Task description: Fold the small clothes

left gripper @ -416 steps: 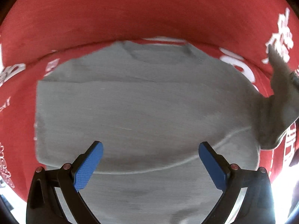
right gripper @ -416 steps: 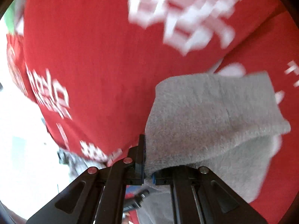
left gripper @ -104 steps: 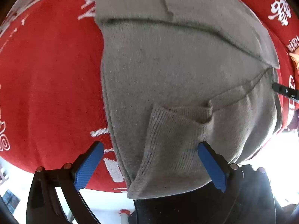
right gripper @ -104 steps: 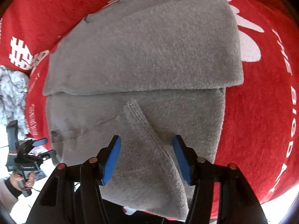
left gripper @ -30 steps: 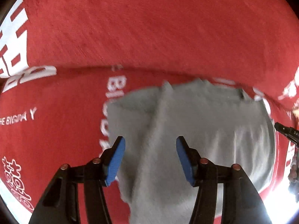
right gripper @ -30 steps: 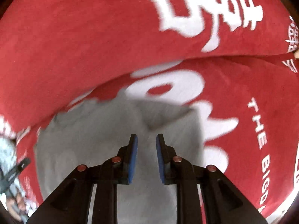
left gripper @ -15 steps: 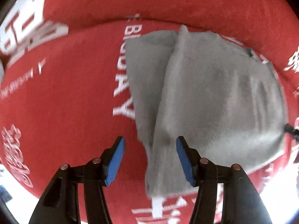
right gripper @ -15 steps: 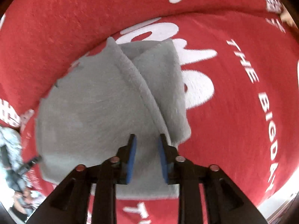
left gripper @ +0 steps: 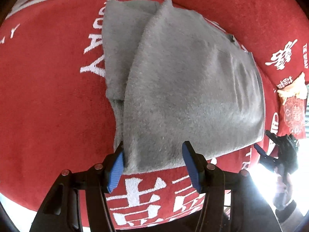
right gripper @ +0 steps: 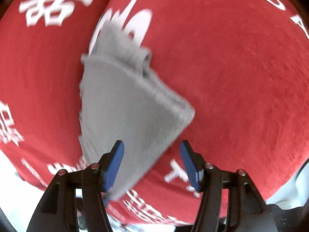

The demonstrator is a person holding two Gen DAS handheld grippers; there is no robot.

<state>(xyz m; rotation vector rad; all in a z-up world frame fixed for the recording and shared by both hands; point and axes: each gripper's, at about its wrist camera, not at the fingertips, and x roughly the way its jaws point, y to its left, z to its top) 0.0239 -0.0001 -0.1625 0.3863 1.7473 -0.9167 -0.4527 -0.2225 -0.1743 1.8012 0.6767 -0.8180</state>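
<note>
Your grey garment (left gripper: 189, 89) lies folded on the red cloth-covered table (left gripper: 48, 100), its near edge just short of the table's near edge. Your left claw (left gripper: 154, 164) is spread, straddling the near corner of the bundle without pinching it. Your right claw (right gripper: 151, 164) has just been opening, nothing clamped; the garment (right gripper: 125, 106) sits between and beyond its pads, though blur hides any contact. I'd say tidy now: one flap (left gripper: 119, 44) pokes out at the bundle's far side, so nudge it in flush. A red packet (left gripper: 293, 112) rests at the table's right edge, well clear; nothing blocks you.
</note>
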